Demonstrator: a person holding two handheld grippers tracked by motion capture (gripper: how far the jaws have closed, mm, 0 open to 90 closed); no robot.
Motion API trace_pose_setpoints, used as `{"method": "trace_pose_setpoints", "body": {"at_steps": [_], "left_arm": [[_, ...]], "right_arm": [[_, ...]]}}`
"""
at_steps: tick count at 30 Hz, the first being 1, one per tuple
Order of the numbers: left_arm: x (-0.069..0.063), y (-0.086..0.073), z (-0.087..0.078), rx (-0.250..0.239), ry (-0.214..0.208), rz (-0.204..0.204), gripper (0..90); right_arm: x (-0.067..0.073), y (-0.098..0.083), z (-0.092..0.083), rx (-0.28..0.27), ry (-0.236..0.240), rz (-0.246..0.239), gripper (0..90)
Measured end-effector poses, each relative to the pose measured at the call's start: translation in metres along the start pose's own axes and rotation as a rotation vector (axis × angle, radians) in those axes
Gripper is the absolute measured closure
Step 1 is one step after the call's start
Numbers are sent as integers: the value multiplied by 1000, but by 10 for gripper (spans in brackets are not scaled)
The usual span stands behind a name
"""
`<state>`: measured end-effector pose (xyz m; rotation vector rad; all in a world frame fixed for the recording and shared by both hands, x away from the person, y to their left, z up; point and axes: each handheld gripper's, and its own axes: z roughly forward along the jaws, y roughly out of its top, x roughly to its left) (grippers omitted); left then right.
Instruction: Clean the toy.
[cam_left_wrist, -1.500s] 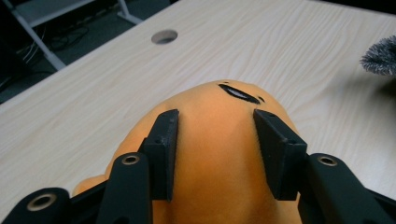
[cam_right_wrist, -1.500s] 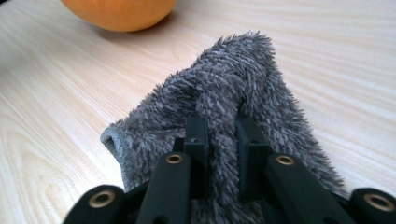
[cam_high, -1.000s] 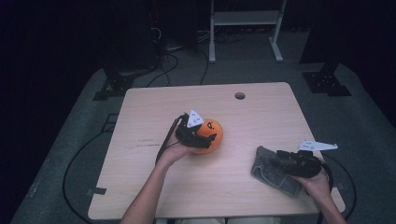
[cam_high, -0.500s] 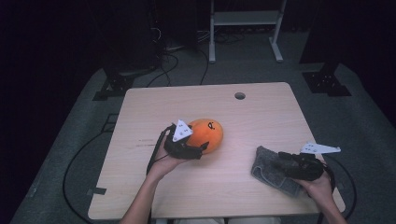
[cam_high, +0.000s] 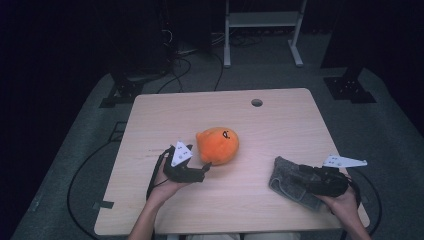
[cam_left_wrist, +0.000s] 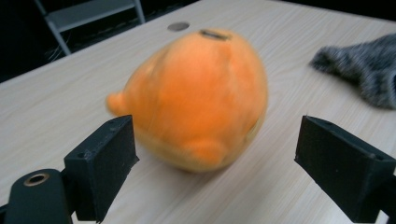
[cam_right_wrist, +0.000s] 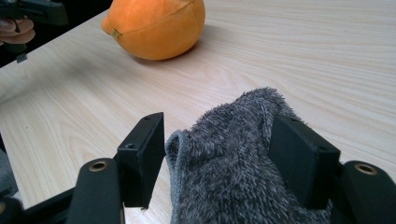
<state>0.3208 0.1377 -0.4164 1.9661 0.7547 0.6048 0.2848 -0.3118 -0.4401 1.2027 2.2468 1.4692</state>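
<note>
The left claw (cam_high: 204, 169) stood spread wide, its jaws having just been opening, nothing between them; the orange plush toy (cam_high: 218, 145) lay free on the desk (cam_high: 280, 120) just ahead of its tips. The right claw (cam_right_wrist: 219, 154) had likewise been opening, its jaws loosely flanking the grey fuzzy cloth (cam_right_wrist: 233, 177) bunched near the desk's right edge.

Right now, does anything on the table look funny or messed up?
A little. The orange plush toy lies tipped on its side, its face turned up toward the ceiling. The grey fuzzy cloth sits bunched up by the table's right edge, between the open jaws of the right hand-held gripper. Nothing looks spilled or broken.
</note>
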Motion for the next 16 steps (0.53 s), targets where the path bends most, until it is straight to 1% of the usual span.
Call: {"method": "trace_pose_setpoints", "body": {"at_steps": [3,7,10,11,13,14,15,16], "left_arm": [[1,-7,-3,9,11,-7,115],[-1,-16,-7,2,11,-21,114],[-2,-21,-11,16,18,-16,109],[-2,-23,-13,28,19,-22,108],[-4,-31,-14,42,16,-57,102],[-4,-31,-14,42,16,-57,102],[-6,-39,-16,50,17,-56,101],[-6,-39,-16,50,17,-56,101]], "right_arm": [[-1,0,0,2,-2,-6,343],[1,0,1,2,2,-5,340],[2,1,2,4,2,-14,337],[2,0,3,6,2,-13,336],[2,0,3,6,3,-14,335],[1,0,3,3,1,-17,335],[1,0,3,1,3,-15,335],[0,-1,3,2,4,-11,335]]}}
